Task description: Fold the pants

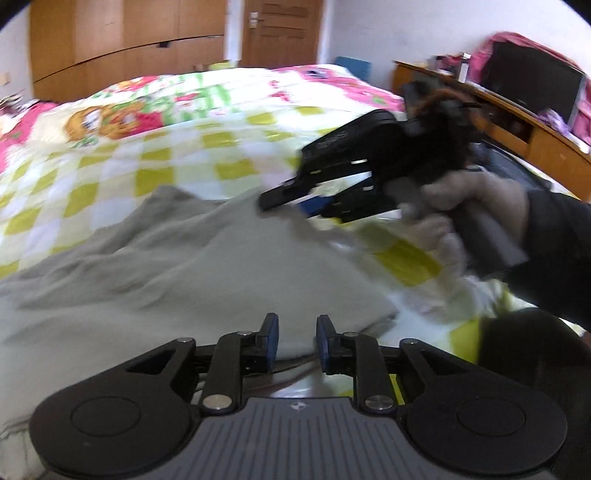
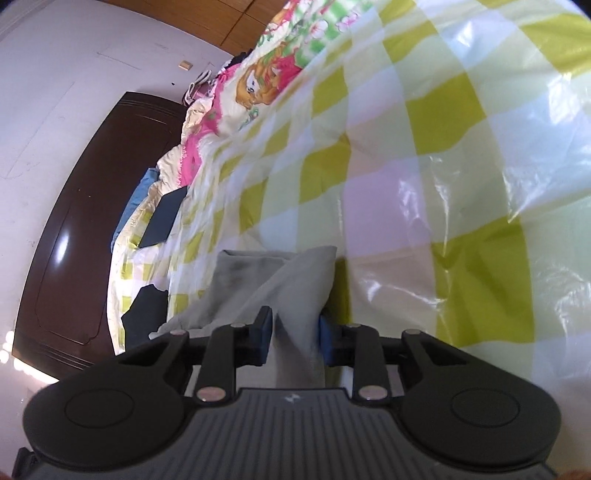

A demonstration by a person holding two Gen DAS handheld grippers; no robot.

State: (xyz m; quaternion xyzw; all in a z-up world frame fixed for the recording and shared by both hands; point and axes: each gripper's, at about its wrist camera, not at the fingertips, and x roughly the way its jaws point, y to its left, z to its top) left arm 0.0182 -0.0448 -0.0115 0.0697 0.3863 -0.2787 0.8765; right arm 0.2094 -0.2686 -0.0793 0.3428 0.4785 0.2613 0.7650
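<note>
Left wrist view: the left gripper point(image 1: 297, 338) sits at 6 o'clock with its jaws spread a little and nothing between the blue pads; pale cloth lies beneath and past them. The grey pants point(image 1: 177, 266) spread from the centre out to 9 o'clock, rumpled, on the checked bedcover point(image 1: 155, 162). At 3 o'clock a gloved hand point(image 1: 461, 206) holds the right gripper point(image 1: 295, 205), whose tips meet the far edge of the pants; the blur hides whether they pinch it. A wooden wardrobe point(image 1: 125, 40) and door point(image 1: 280, 29) stand at 12 o'clock, a desk point(image 1: 517, 125) at 2 o'clock.

Right wrist view: the camera is rolled, so the bed runs up toward 1 o'clock. The right gripper point(image 2: 295, 336) at 6 o'clock has its pads pressed onto a fold of the grey pants point(image 2: 295, 280), which rises between them toward the centre. A dark headboard point(image 2: 74, 229) fills 9 o'clock.
</note>
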